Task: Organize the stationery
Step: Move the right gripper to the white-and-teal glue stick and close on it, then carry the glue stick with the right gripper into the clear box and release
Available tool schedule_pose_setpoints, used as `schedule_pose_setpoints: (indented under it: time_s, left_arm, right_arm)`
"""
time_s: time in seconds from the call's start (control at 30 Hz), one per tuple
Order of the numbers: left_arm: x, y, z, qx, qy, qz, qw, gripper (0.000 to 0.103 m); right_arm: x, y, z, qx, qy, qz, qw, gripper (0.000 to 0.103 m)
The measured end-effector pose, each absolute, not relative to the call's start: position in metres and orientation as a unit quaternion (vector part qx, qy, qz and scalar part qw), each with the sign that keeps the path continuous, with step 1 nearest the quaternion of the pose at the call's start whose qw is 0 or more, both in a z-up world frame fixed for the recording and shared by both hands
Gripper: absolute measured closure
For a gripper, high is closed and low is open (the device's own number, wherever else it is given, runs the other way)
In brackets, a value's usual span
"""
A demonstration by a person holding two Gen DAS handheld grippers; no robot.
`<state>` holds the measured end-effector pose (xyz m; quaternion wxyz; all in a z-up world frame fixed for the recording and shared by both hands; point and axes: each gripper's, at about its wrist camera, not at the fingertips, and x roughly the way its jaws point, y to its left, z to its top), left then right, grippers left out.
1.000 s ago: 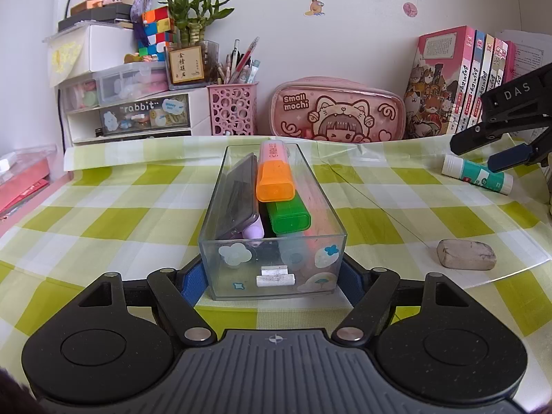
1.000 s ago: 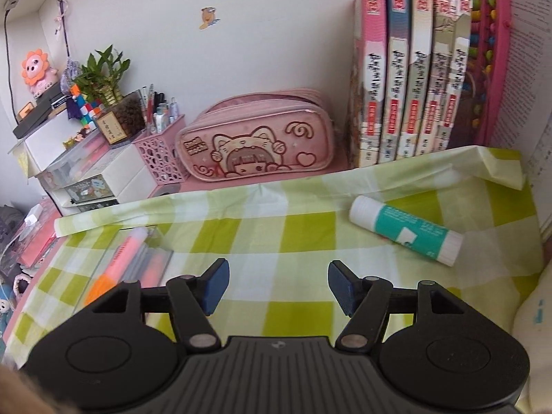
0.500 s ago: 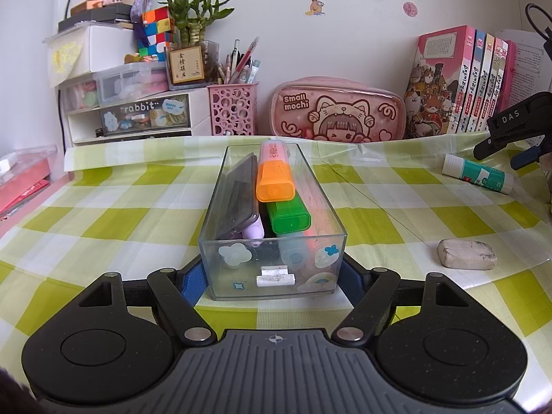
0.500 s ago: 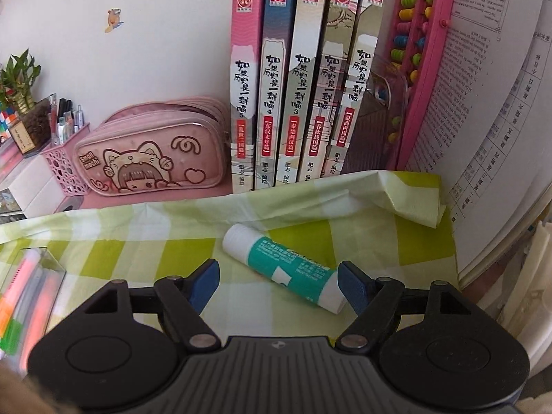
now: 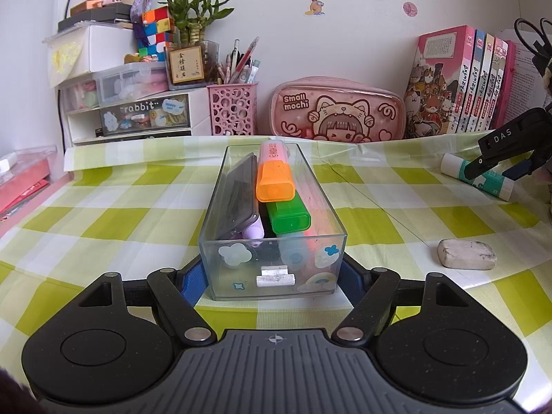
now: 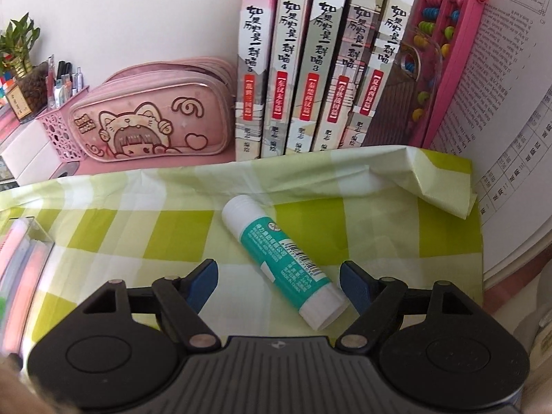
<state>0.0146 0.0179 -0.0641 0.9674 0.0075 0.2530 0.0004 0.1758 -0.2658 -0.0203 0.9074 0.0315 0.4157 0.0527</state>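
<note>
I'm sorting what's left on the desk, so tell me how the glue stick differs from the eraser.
The glue stick is a long round tube, white with a teal label; the eraser is a short, flat, greyish block with smudges. The glue stick lies between the opening jaws of the right gripper, untouched by its pads; the eraser has no gripper near it. Both lie loose on the checked tablecloth, outside the clear box.

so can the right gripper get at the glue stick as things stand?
Probably yes. The right gripper has its jaws opening, with the glue stick lying diagonally between them on the checked cloth, nothing on top or against it. The stick's slant may need a wrist turn.
</note>
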Motion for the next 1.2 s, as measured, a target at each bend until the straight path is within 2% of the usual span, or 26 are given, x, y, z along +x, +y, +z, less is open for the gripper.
schedule_pose_setpoints:
  time_s: [0.33,0.4,0.53,0.6,0.7,0.97,1.2]
  left_arm:
    - [0.015,0.018,-0.064,0.008,0.253,0.000,0.967,0.028]
    - [0.015,0.018,-0.064,0.008,0.253,0.000,0.967,0.028]
    - [0.015,0.018,-0.064,0.007,0.253,0.000,0.967,0.028]
    - [0.015,0.018,-0.064,0.008,0.253,0.000,0.967,0.029]
    - [0.015,0.018,-0.064,0.008,0.253,0.000,0.967,0.029]
    - [0.015,0.018,-0.064,0.008,0.253,0.000,0.967,0.028]
    - [0.015,0.018,-0.064,0.008,0.253,0.000,0.967,0.029]
  right_arm:
    - [0.169,-0.249,-0.014,0.061,0.420,0.103,0.900,0.021]
    - [0.174,-0.245,-0.016,0.054,0.420,0.089,0.901,0.024]
    - [0.182,-0.244,-0.022,0.063,0.431,0.070,0.898,0.045]
    - [0.182,-0.244,-0.024,0.070,0.433,0.063,0.896,0.051]
    - [0.179,-0.242,-0.024,0.077,0.435,0.068,0.895,0.067]
    - [0.173,-0.227,-0.026,0.107,0.441,0.104,0.885,0.068]
    - [0.173,-0.214,-0.032,0.207,0.467,0.173,0.842,0.068]
